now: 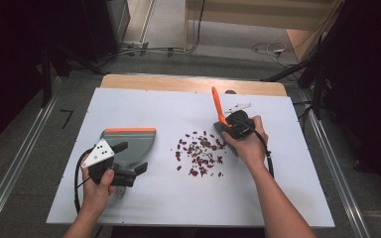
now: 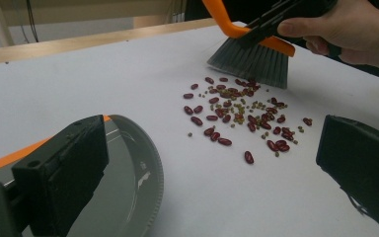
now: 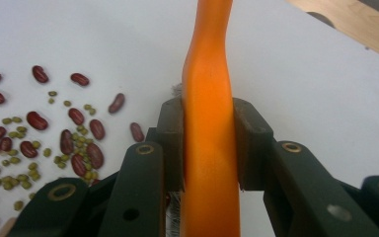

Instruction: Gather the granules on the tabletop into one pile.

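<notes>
My right gripper clamps the orange brush near the worktop's far edge, bristles just beside the scattered beans. My left gripper, jaws wide apart, sits at the grey dustpan toward the left edge.

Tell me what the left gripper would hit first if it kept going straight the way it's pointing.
Likely the beans on the table, ahead of the left gripper; beyond them, the brush. Depth is hard to judge.
</notes>
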